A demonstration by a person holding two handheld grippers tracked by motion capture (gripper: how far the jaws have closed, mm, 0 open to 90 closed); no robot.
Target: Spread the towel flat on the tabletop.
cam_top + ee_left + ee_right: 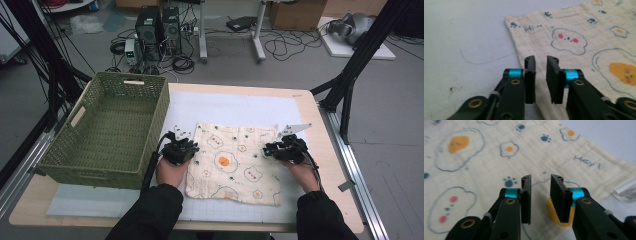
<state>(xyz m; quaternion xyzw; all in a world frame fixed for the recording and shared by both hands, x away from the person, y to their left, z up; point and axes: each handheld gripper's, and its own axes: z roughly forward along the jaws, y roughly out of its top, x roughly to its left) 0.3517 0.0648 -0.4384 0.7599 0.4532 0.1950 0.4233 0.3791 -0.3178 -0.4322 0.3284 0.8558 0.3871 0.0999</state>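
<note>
1. The square cream muslin cloth (pixel 234 162) is printed with blue-outlined fried eggs with orange yolks, clouds with pink cheeks, blue paw prints and "Hey!".
2. The woven rectangular basket (pixel 150 131) is olive green.
3. The counter (pixel 327 150) is light wood under a pale grid mat (pixel 235 107).
4. The black jaws have turquoise pins.

The high view is looking forward and down from above the person's side, taking in the whole desk (pixel 320 150) and the floor beyond; the left gripper view is riding low, sitting close over the printed cloth (pixel 584 37); the right gripper view is hovering equally near; all three are sharing that cloth
</note>
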